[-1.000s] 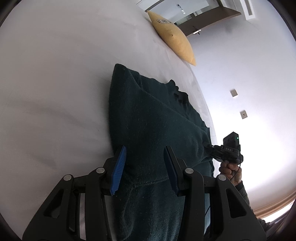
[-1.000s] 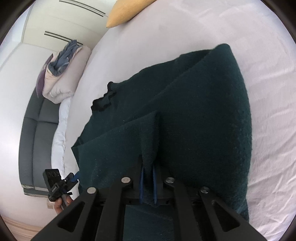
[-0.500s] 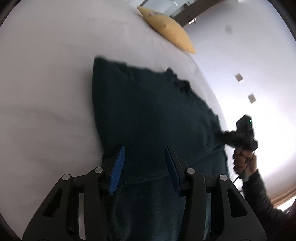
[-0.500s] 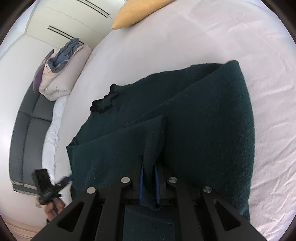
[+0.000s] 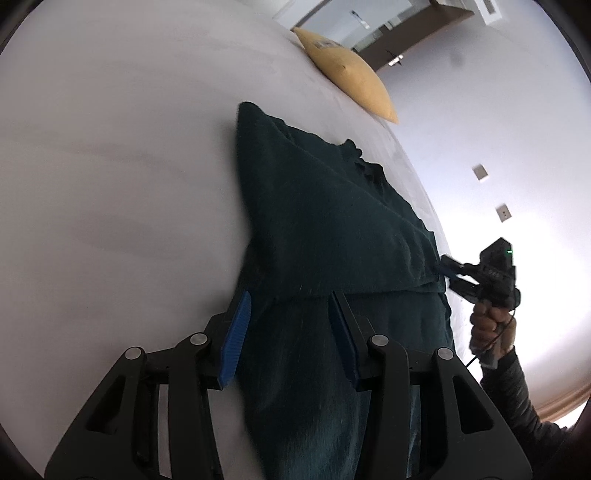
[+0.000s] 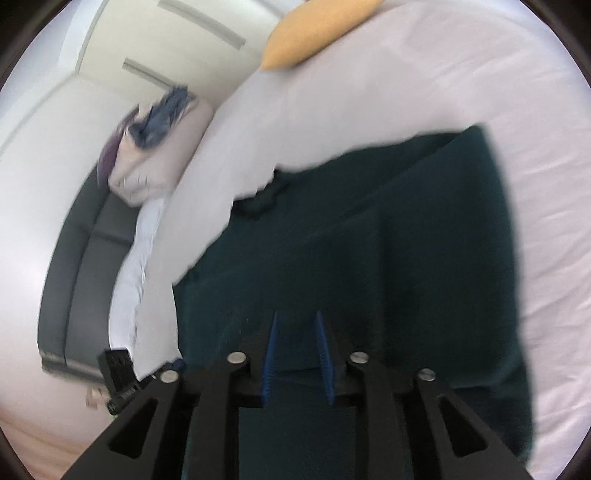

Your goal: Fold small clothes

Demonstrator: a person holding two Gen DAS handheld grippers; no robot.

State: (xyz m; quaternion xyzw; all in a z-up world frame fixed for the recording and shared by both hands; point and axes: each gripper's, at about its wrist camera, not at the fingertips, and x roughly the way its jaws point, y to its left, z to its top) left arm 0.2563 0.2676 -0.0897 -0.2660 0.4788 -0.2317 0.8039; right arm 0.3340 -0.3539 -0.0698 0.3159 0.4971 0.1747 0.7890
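A dark green knit garment [image 5: 332, 229] lies folded over on the white bed sheet [image 5: 110, 166]. My left gripper [image 5: 290, 306] is open, its blue pads on either side of the folded hem, holding nothing. The right gripper [image 5: 448, 271] shows at the garment's right corner in the left wrist view. In the right wrist view, which is blurred, the right gripper [image 6: 297, 332] is open a little above the garment [image 6: 424, 240], with no cloth between the pads. The black collar [image 6: 262, 201] lies at the far left of the garment.
A yellow pillow [image 5: 347, 85] lies at the far end of the bed, also in the right wrist view [image 6: 314, 33]. A pile of bedding and clothes [image 6: 155, 147] sits on a grey sofa [image 6: 81, 266] beyond the bed's left edge.
The right gripper was shut on a raised fold of the garment; it has opened and the fold has dropped flat. The left gripper stayed open over the hem.
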